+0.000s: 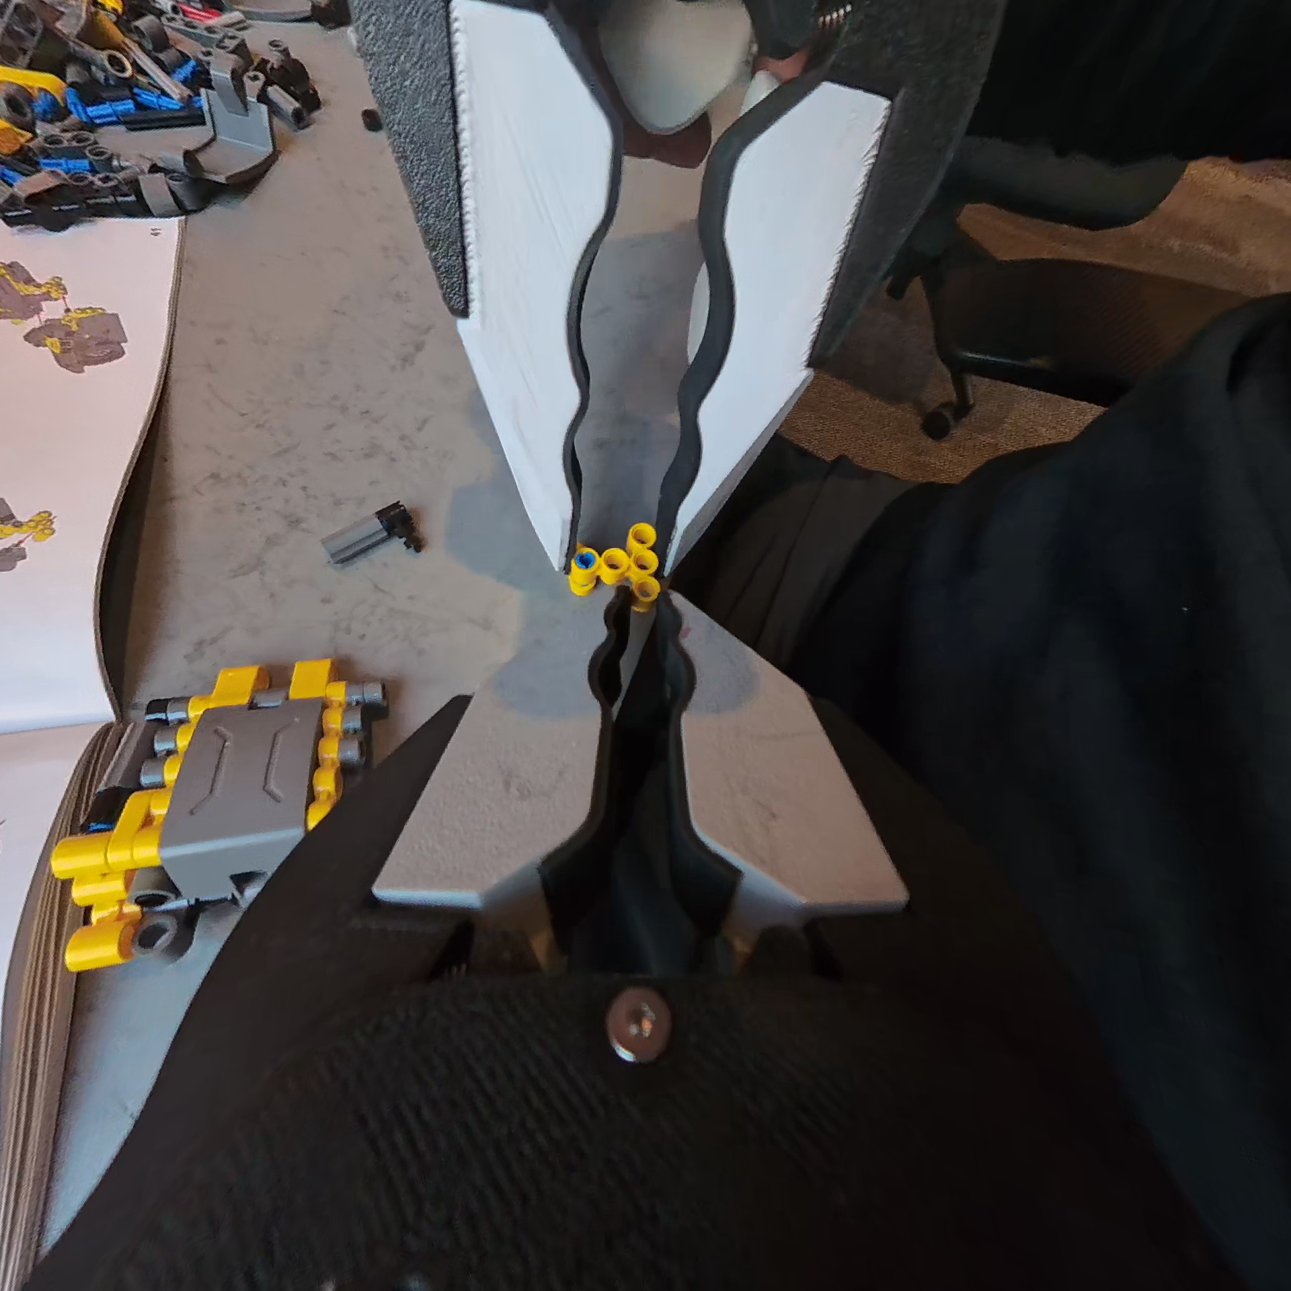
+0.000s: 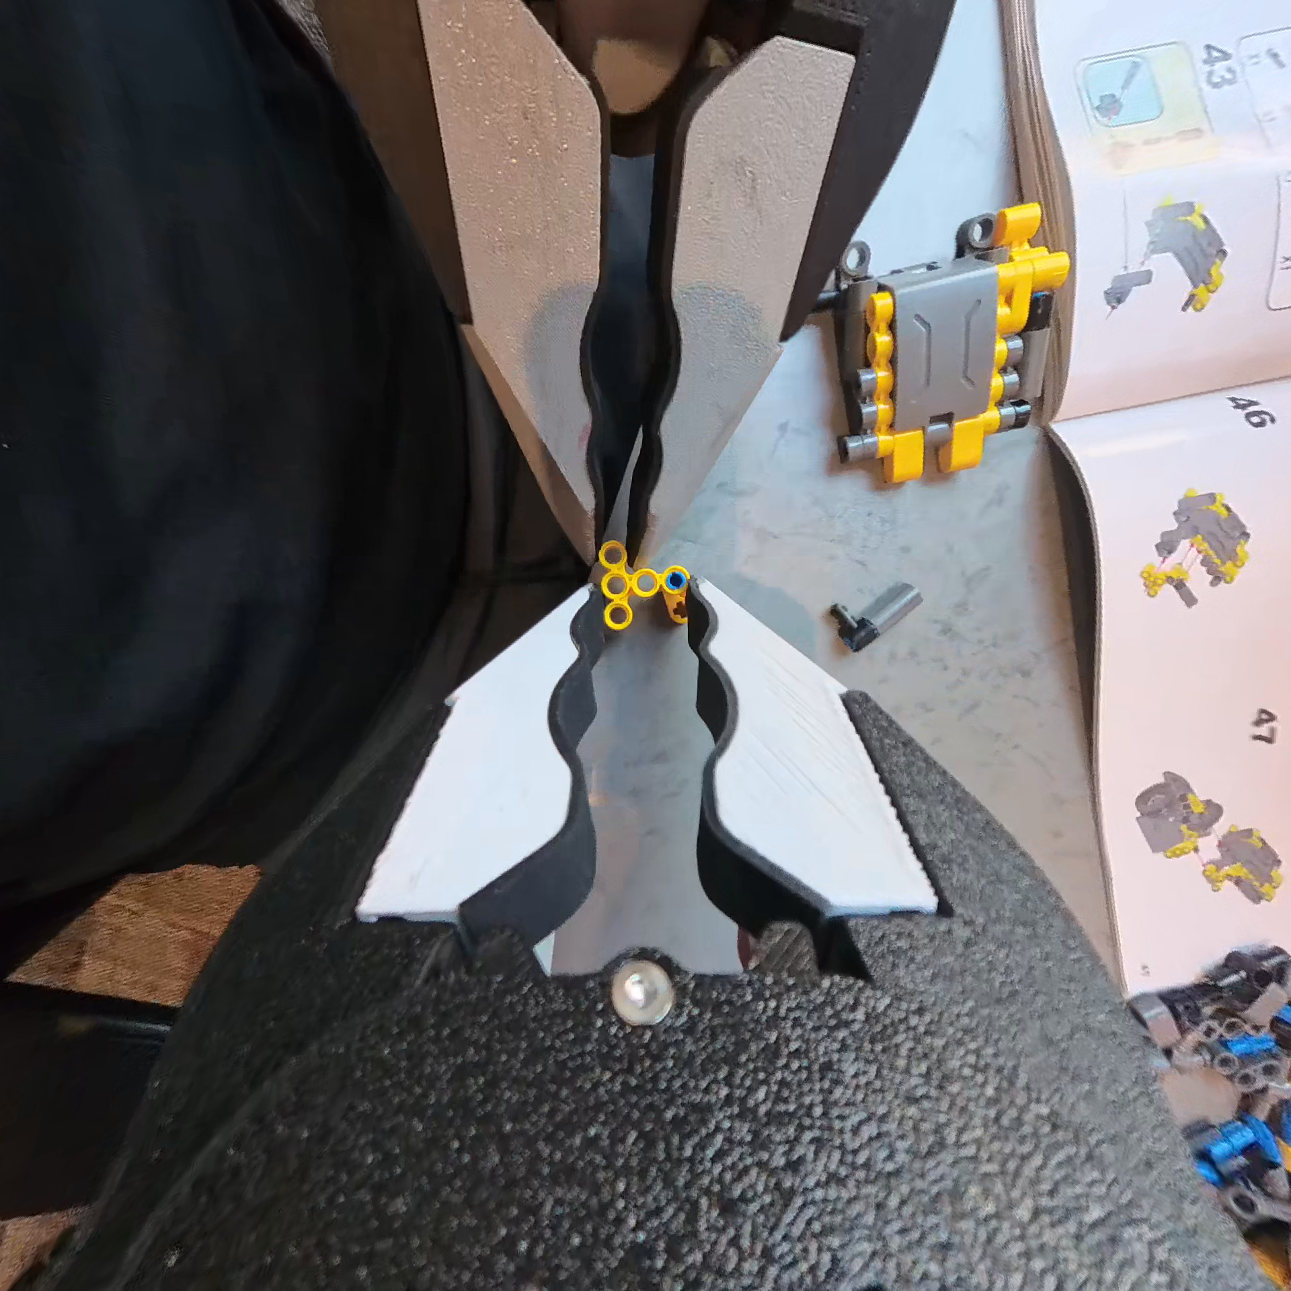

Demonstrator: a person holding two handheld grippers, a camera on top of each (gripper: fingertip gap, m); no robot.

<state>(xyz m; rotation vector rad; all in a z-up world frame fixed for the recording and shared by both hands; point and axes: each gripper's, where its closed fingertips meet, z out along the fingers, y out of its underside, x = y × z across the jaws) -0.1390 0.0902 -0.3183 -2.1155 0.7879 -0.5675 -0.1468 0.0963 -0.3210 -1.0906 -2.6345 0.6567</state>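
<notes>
The left tool (image 1: 639, 604) is pressed together on the yellow T-shaped beam (image 1: 629, 564), pinching its lower end between nearly meeting tips. The right tool (image 2: 646, 594) faces it tip to tip, its fingers partly spread, its tips bracketing the beam's opposite end and the small yellow connector with a blue pin (image 2: 675, 590) attached there; full clamping contact cannot be confirmed. The beam is held above the grey surface (image 1: 293, 391), near its edge. On the surface lie a grey-and-yellow assembly (image 1: 223, 796), just beside an open instruction booklet (image 1: 63, 454), and a small grey-and-black part (image 1: 370, 536), apart from both. A pile of loose parts (image 1: 105, 119) lies beyond the booklet.
</notes>
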